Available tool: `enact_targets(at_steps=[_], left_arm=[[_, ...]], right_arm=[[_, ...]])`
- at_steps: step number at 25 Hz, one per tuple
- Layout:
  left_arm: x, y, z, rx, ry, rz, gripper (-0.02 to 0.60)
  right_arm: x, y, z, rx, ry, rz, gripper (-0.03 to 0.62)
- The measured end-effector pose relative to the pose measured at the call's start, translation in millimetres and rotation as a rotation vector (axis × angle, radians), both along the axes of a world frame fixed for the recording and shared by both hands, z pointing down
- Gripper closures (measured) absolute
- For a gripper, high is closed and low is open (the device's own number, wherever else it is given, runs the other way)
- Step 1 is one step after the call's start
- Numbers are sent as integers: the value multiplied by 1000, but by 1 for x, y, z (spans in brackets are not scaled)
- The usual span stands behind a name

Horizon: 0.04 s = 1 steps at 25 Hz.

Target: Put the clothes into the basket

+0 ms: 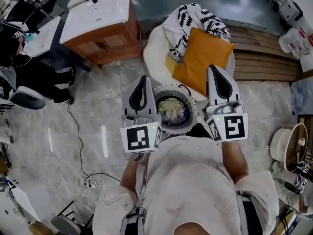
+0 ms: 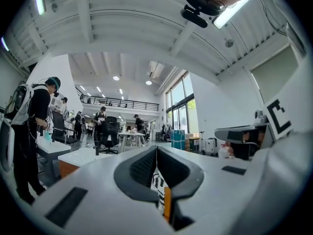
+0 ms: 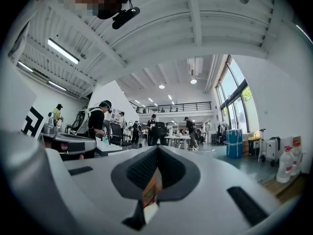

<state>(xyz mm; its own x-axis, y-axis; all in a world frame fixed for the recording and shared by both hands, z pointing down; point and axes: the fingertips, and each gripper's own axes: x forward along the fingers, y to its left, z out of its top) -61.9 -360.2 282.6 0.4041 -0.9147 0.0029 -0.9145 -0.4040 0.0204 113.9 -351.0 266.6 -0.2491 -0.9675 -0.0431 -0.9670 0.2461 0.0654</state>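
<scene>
A round basket (image 1: 192,115) stands on the floor just in front of me, with pale yellow and bluish clothes (image 1: 171,109) inside. Beyond it, a white round chair (image 1: 153,48) carries an orange cushion (image 1: 200,58) and a black-and-white patterned garment (image 1: 196,14). My left gripper (image 1: 143,78) is held level over the basket's left rim, shut and empty; its pads meet in the left gripper view (image 2: 156,149). At the basket's right, my right gripper (image 1: 214,70) is also level, with the jaws closed together (image 3: 157,149) and nothing held.
A wooden cabinet with a white top (image 1: 100,31) stands at the far left. A wooden slatted platform (image 1: 264,53) lies at the right. A cable (image 1: 80,146) trails on the marble floor. A seated person (image 1: 29,77) is at the left edge, a round pot (image 1: 286,145) at the right.
</scene>
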Motion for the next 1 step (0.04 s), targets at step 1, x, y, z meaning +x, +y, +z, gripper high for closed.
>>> enact_targets(at_steps=[1], left_arm=[[0, -1, 0, 1, -2, -2, 575]], right_arm=[[0, 0, 1, -2, 1, 1, 606]])
